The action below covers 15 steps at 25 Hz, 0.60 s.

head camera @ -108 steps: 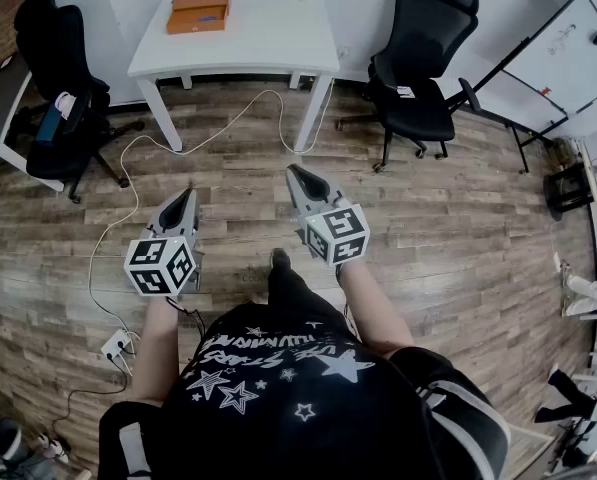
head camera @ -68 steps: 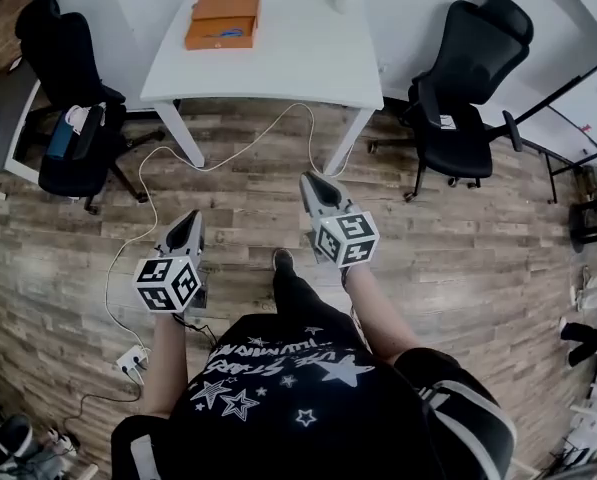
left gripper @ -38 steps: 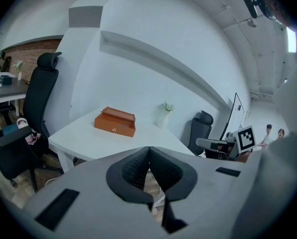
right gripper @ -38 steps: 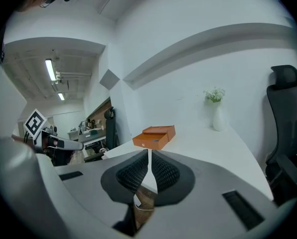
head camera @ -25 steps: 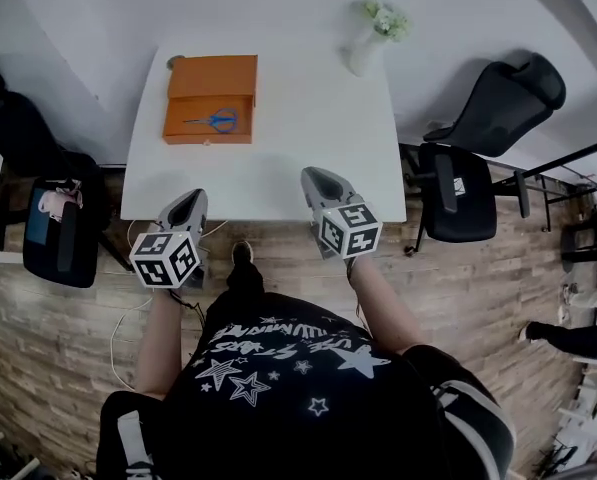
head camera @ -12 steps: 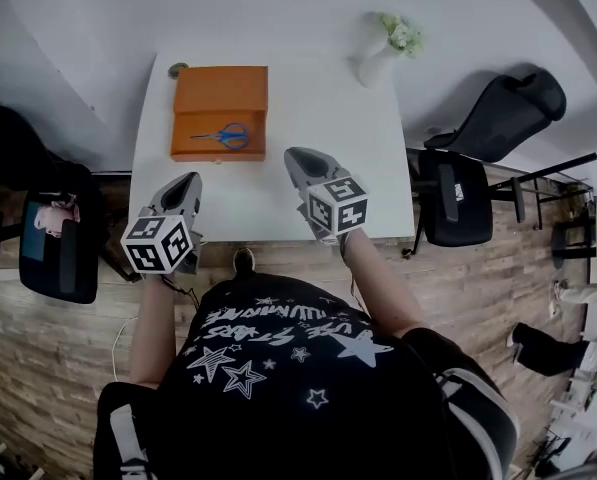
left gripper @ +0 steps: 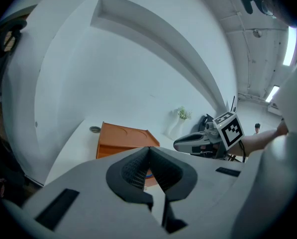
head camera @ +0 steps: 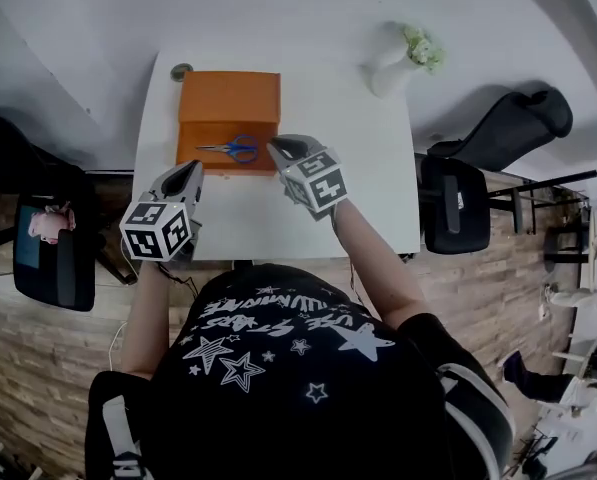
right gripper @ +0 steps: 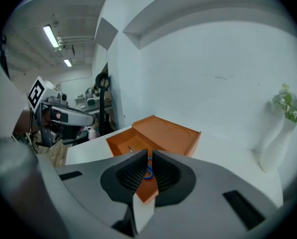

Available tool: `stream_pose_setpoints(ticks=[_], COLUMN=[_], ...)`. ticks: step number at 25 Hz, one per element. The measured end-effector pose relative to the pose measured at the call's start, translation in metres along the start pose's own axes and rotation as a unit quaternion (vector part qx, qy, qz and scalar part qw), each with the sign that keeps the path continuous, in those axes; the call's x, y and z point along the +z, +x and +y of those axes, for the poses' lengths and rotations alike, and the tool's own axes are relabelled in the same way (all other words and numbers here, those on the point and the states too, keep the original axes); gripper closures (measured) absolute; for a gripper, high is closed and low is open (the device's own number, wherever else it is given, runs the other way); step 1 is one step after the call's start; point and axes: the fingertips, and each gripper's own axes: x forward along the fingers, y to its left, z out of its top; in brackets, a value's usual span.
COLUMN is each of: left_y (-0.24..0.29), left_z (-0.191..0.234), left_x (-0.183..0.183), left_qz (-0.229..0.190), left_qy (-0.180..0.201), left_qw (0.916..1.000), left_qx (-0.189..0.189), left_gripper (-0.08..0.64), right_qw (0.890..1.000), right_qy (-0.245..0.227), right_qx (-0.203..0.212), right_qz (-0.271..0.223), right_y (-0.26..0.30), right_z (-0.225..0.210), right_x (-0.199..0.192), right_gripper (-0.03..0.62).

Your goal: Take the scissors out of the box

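An open orange box [head camera: 228, 118] lies on the white table [head camera: 348, 168] at its far left. Scissors [head camera: 230, 149] with blue handles lie flat in the box's near half; the lid is folded back behind. My right gripper [head camera: 275, 146] hovers at the box's near right corner, just right of the handles, its jaws a narrow slit apart with nothing between them. In the right gripper view the blue handle [right gripper: 148, 172] shows through that slit [right gripper: 150, 153], with the box [right gripper: 163, 133] beyond. My left gripper [head camera: 190, 168] hangs shut over the table's near left, short of the box [left gripper: 123, 136].
A white vase [head camera: 393, 68] with green sprigs stands at the table's far right. A small round object [head camera: 181, 70] lies behind the box. Black office chairs stand to the right [head camera: 458, 203] and left [head camera: 38, 248] of the table. A wall runs behind it.
The person has walked across the room up to the table. In the last half second my right gripper moved forward and left to the box's near corner; the left gripper barely shifted.
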Motion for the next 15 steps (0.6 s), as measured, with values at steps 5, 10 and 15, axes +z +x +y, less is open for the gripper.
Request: stream_pose_setpoints(ticks=[5,10,15], left_y=[0.022,0.038,0.048], left_z=[0.019,0.037,0.049], left_x=[0.009,0.014,0.012], left_qz=[0.001,0.010,0.020], left_qy=[0.000,-0.007,-0.013], left_qw=[1.0000,0.9999,0.9997], left_qx=[-0.009,-0.007,-0.006], left_gripper=[0.541,0.541,0.541], right_qw=[0.994,0.972,0.961], right_qy=[-0.081,-0.181,-0.198], right_qx=[0.029,0.058,0.086], right_qz=[0.072,0.136,0.174], right_y=[0.044,0.071,0.090], right_z=[0.004,0.010,0.012], right_x=[-0.004,-0.012,-0.025], right_gripper=[0.538,0.537,0.460])
